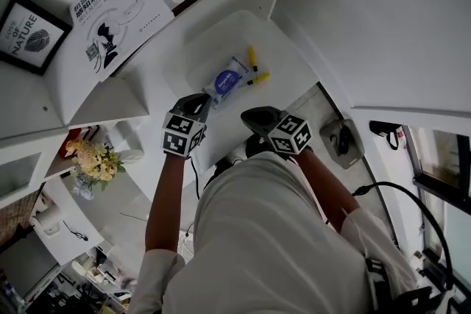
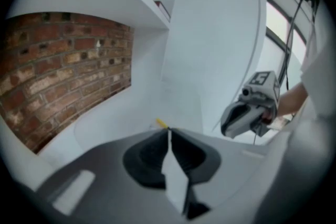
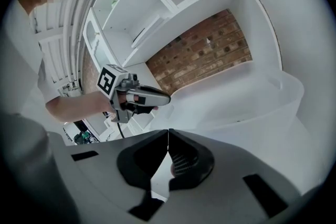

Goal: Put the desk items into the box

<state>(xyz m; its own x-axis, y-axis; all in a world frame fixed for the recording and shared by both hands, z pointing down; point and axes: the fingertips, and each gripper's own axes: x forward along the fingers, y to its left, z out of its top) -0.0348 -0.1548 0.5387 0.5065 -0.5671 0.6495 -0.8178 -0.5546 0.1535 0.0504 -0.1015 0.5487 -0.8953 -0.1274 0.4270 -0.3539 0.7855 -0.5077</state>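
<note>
A shallow white box (image 1: pixel 287 48) stands on the white desk. In it lie a blue-and-white packet (image 1: pixel 227 81) and two yellow markers (image 1: pixel 252 57), the second one (image 1: pixel 259 78) beside the packet. My left gripper (image 1: pixel 202 102) hovers at the box's near left rim, jaws shut with nothing between them. In the left gripper view the tips (image 2: pixel 168 129) meet, and a yellow marker end (image 2: pixel 161 123) shows just beyond them. My right gripper (image 1: pixel 255 116) hangs at the near rim, to the right of the left one. Its jaws (image 3: pixel 168 131) are shut and empty, and it faces the box (image 3: pixel 262 97).
White shelves (image 3: pixel 157 2) and a brick back wall (image 2: pixel 63 71) surround the desk. A framed picture (image 1: pixel 29 33) and a printed booklet (image 1: pixel 118 11) lie on the upper left shelf. Flowers (image 1: pixel 92 158) stand at lower left. A grey device (image 1: pixel 342 140) and black cables lie at right.
</note>
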